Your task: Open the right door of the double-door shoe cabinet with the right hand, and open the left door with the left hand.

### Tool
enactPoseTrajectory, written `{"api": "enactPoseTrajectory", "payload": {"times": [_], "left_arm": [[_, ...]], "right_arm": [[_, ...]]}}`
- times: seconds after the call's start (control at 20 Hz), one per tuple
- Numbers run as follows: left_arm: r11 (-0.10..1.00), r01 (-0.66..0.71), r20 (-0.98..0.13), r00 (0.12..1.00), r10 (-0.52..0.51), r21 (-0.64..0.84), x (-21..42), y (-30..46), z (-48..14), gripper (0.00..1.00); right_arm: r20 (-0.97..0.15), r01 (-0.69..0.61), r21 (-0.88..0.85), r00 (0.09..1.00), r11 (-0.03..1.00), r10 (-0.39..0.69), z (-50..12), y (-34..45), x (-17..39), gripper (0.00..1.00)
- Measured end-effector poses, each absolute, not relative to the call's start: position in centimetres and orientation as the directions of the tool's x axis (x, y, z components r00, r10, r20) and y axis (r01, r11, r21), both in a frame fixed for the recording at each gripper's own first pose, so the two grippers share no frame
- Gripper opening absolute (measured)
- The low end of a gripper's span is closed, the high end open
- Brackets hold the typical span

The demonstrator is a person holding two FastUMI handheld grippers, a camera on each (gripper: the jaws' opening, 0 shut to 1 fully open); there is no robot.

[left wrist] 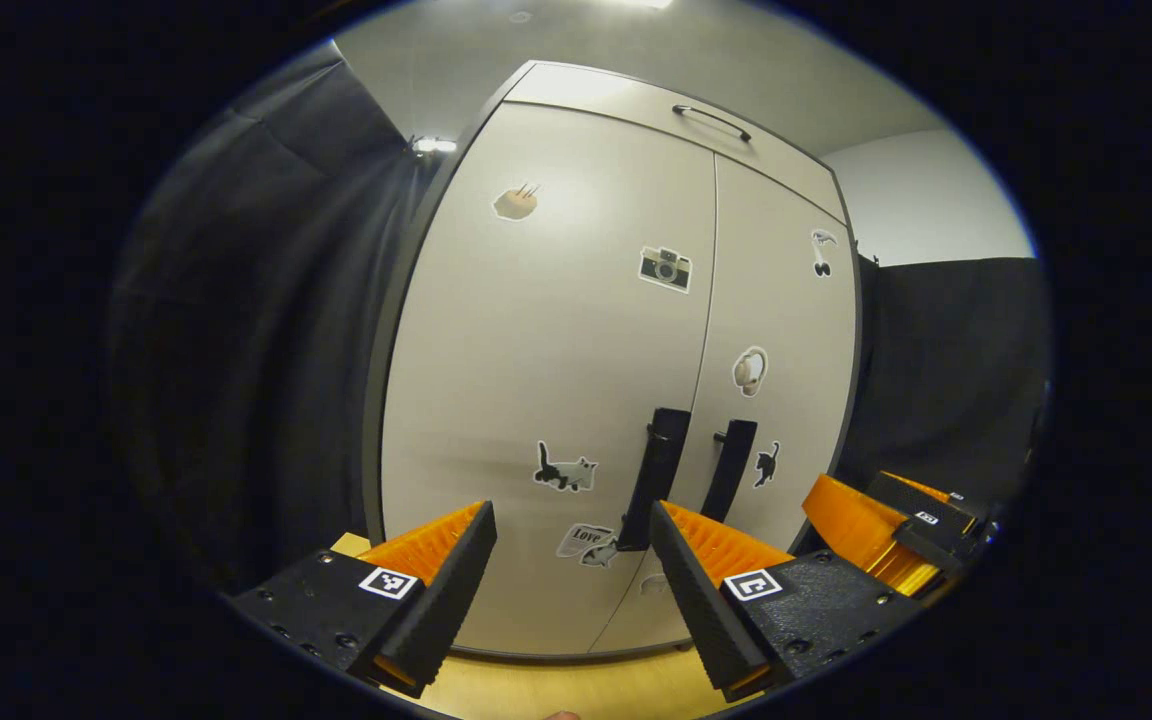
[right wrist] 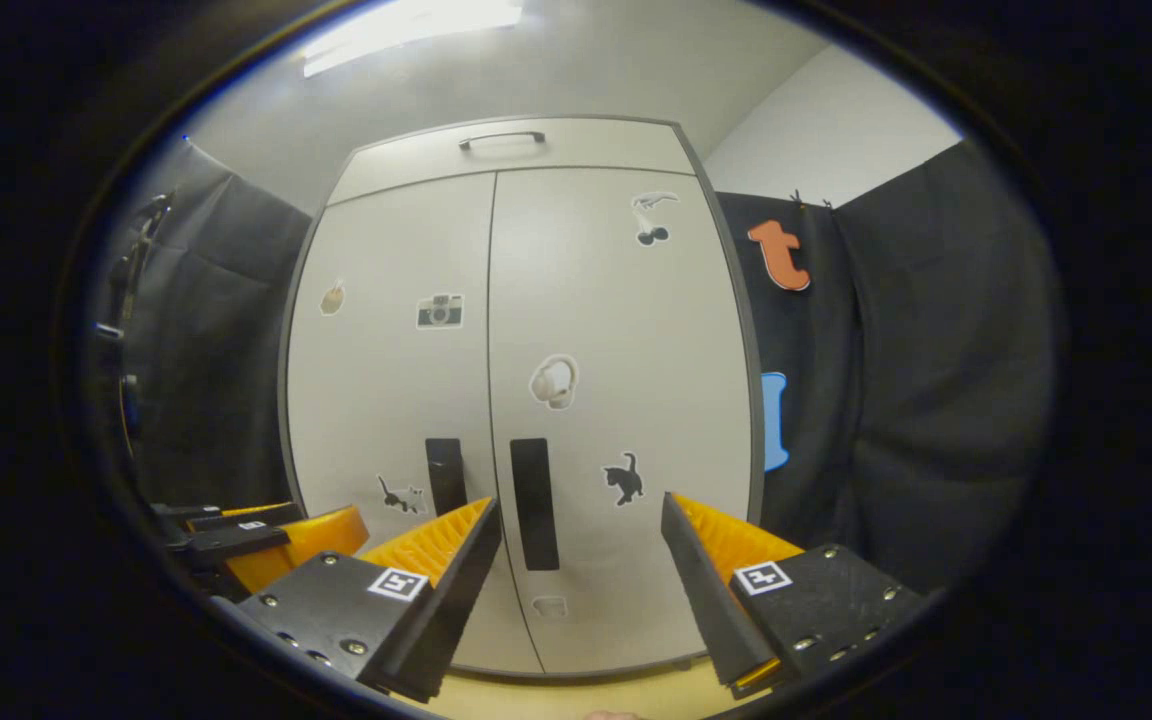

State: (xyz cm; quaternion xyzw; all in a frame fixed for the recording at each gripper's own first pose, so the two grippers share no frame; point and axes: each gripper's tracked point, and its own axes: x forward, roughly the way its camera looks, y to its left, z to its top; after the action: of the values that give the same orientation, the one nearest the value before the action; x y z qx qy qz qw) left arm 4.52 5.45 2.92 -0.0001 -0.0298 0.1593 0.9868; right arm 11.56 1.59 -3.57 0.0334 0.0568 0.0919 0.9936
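Shoe cabinet stands upright against the booth wall, pale grey with a darker frame. Both doors are closed, and the seam between them runs top to bottom with no gap showing. Left door carries a camera sticker, a cat sticker and a small tan one high up. Right door has a headphone sticker, a black cat sticker and one more near the top. Two dark vertical handles sit just either side of the seam, low on the doors: left handle, right handle. Above the doors is a narrow top panel with a slim bar handle.

Left gripper is level and faces the left door, fingers wide apart and holding nothing. Its inner fingertip overlaps the bottom of the left handle in the left gripper view; cannot tell if it touches. Right gripper points at the right door, fingers also spread and empty, with the right handle seen between them, nearer the left finger and apart from it. The left gripper view shows the right gripper off to the side, low; the right gripper view shows the left one likewise.

Cabinet stands on a light wood floor. Black cloth hangs on both sides, with a white wall and a lit ceiling above.
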Motion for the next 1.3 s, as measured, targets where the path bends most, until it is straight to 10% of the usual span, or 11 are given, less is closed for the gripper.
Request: {"api": "enactPoseTrajectory", "payload": {"times": [1.3], "left_arm": [[0.937,-0.348,0.049,0.937,0.346,0.029,3.2,8.6,3.4,0.96]], "right_arm": [[-0.2,-0.182,0.099,0.959,0.978,0.199,-7.7,5.0,18.0,0.95]]}}
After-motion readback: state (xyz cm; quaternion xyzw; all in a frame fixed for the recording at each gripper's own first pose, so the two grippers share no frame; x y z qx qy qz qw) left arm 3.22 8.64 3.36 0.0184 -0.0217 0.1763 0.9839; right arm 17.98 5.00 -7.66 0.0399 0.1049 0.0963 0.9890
